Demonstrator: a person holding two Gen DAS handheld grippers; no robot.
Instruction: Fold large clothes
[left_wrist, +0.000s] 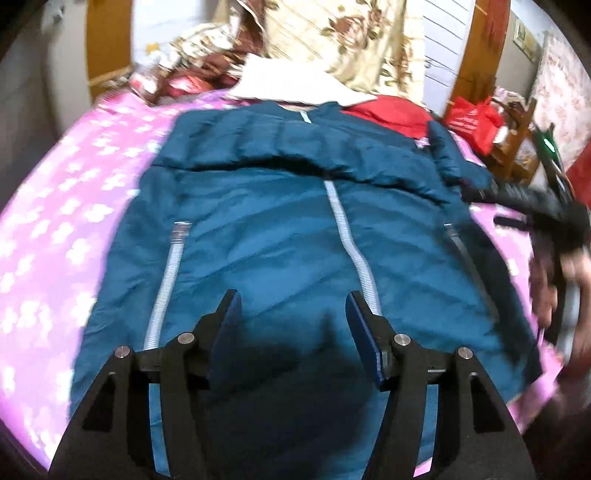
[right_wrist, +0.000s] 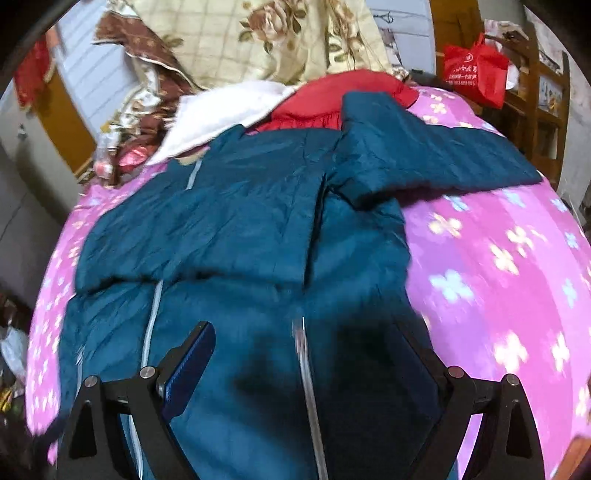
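A large dark teal jacket (left_wrist: 280, 236) lies front up on the pink flowered bed, with a silver centre zip and two pocket zips. One sleeve is folded across the chest; the other sleeve (right_wrist: 436, 155) sticks out to the right. My left gripper (left_wrist: 293, 299) is open and empty, just above the jacket's lower hem. My right gripper (right_wrist: 306, 332) is open wide and empty, low over the jacket's lower front. The right gripper also shows in the left wrist view (left_wrist: 546, 206) at the jacket's right edge, blurred.
The pink bedsheet (right_wrist: 498, 258) has bare room to the right of the jacket. A red garment (right_wrist: 332, 99), a white cloth (right_wrist: 221, 110) and a floral quilt (right_wrist: 258, 37) are piled at the bed's far end. A red bag (right_wrist: 476, 70) hangs on a wooden shelf.
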